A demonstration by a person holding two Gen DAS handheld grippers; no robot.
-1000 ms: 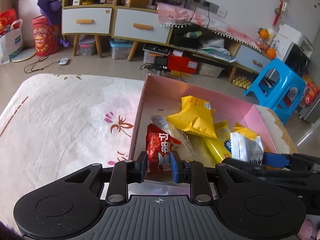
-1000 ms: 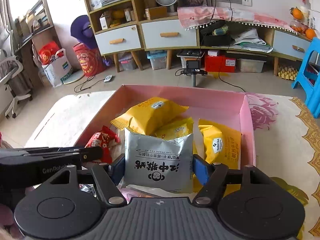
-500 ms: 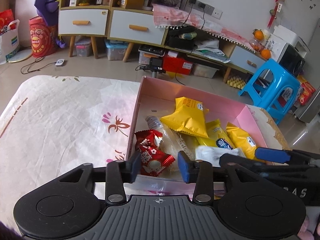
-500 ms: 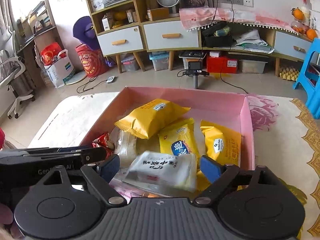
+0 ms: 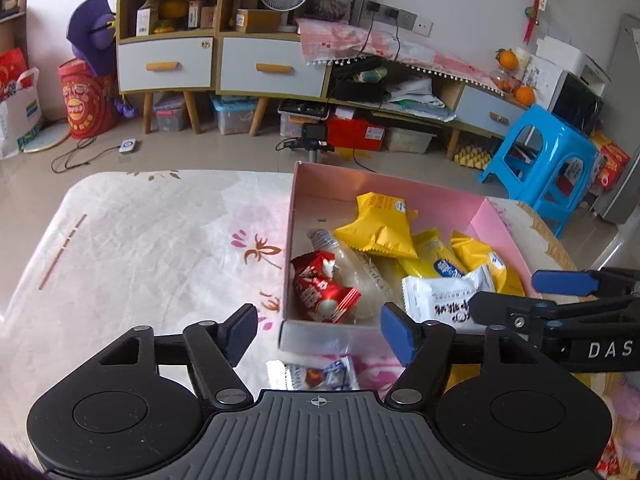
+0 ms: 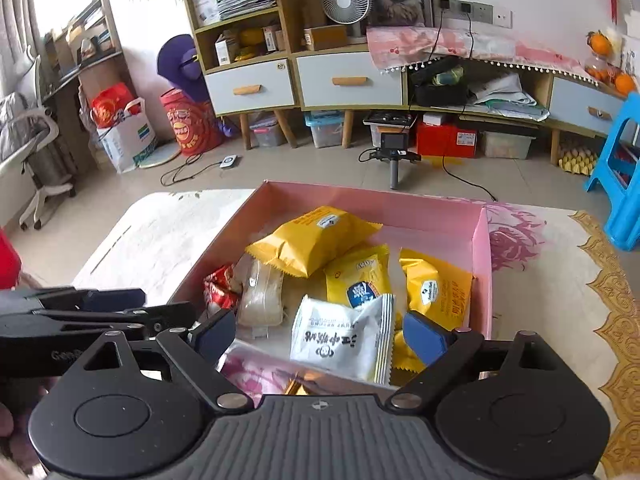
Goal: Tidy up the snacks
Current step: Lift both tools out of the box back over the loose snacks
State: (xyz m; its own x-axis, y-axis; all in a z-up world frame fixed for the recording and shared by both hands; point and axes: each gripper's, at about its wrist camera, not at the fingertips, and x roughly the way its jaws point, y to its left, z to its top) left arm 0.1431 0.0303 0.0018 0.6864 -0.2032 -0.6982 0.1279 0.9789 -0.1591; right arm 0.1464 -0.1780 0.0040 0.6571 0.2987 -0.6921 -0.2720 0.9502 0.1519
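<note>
Floral bedspread [image 5: 140, 248] | pink box [image 6: 486, 248]: yellow, red, white snack packets | both tongs spread, just opened, empty

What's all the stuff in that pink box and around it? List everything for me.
pink box: one, pink, open on the flowered cloth.
yellow packets: four at least, yellow, inside the box, the biggest lying on top.
white packet: one, white with black print, at the box's near end.
red packet: one, red, near left corner of the box.
clear pouch: one, see-through, beside the red packet.
small wrapped snack: one, white and blue, on the cloth outside the box.
blue stool: one, blue, on the floor.
fan: one, white, on the cabinet.
left tool: black, blue pads, open, empty.
right tool: same, open, over the white packet.
</note>
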